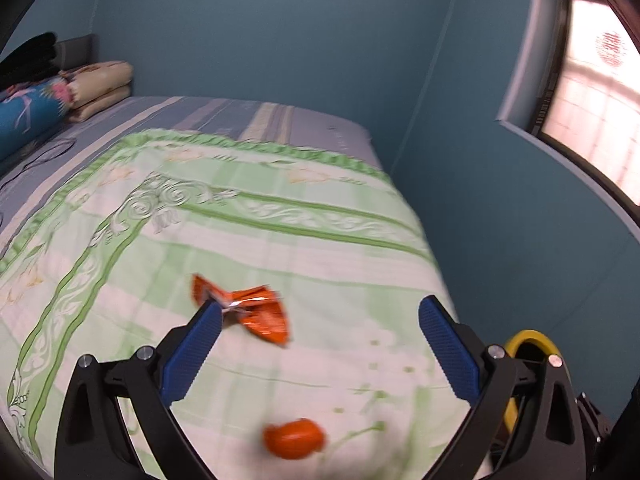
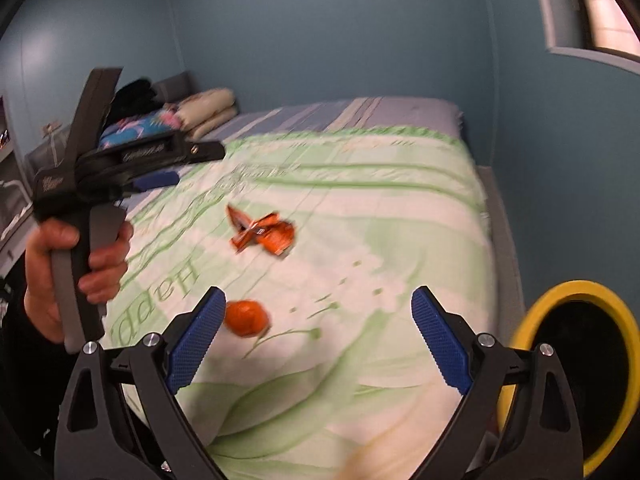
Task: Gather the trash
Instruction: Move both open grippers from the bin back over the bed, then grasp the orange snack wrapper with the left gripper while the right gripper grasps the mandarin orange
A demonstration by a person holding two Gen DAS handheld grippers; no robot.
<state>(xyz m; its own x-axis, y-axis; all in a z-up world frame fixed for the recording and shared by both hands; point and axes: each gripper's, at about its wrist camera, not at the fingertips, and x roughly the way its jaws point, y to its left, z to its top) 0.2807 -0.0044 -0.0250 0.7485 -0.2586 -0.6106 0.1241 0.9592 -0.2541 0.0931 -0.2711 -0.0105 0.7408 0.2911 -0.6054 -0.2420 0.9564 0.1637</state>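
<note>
Both tools, left tool (image 1: 320, 314) and right tool (image 2: 316, 306), are held spread and empty; the crumpled orange foil wrapper (image 2: 262, 232) should be straddled squarely before clenching.

Small bedroom with teal-blue walls (image 1: 280, 32) meeting in a corner behind the bed (image 1: 248, 208). Bed pushed close to the right-hand wall, covered by a white and green floral spread (image 2: 360, 216) (the word "Happy" printed on it, seen in the right wrist view) over a blue-grey striped sheet (image 1: 224, 114). Folded beige bedding (image 1: 102, 86), a blue flowered pillow (image 1: 28, 112) and dark cloth (image 1: 28, 56) stacked at the head. Window (image 1: 592, 92) set high in the right wall, glowing pinkish-white with daylight.
</note>
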